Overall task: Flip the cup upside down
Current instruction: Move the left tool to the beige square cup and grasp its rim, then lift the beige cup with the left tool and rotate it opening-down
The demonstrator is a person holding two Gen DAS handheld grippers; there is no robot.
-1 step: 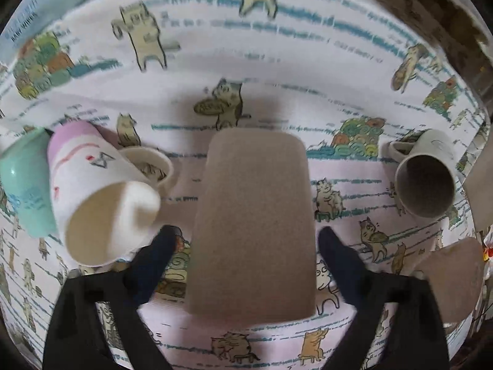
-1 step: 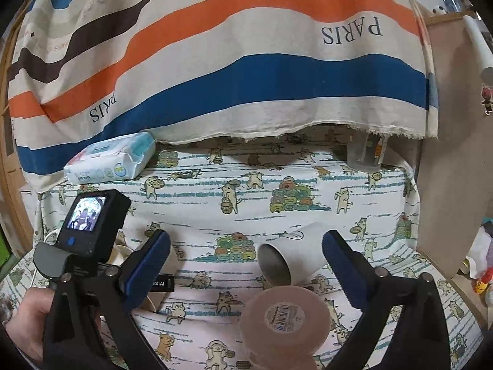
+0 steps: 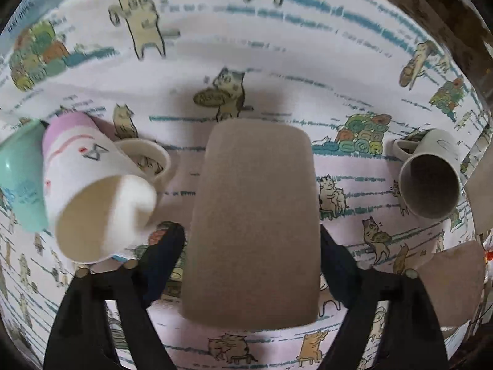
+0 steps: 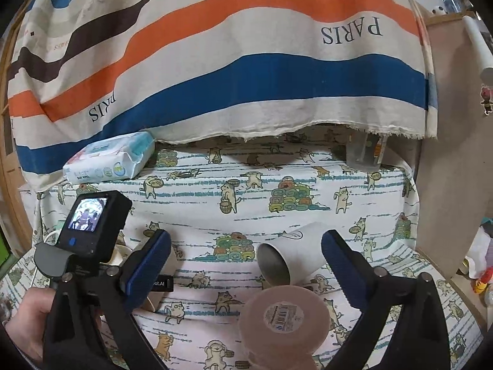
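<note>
My left gripper (image 3: 252,243) is spread wide around the beige cup (image 3: 255,225), which stands upside down on the cat-print tablecloth (image 3: 277,71); I see a gap on both sides, so it grips nothing. My right gripper (image 4: 246,265) is also wide open and empty, held above the same beige cup (image 4: 283,317), whose base carries a barcode sticker (image 4: 284,312). I count four cups: the beige one, a white-and-pink mug (image 3: 92,185) lying at its left, a mint cup (image 3: 18,172) beyond that, and a white mug (image 3: 431,175) lying on its side toward the table's right edge. One pack of baby wipes (image 4: 111,158) sits at the back left.
</note>
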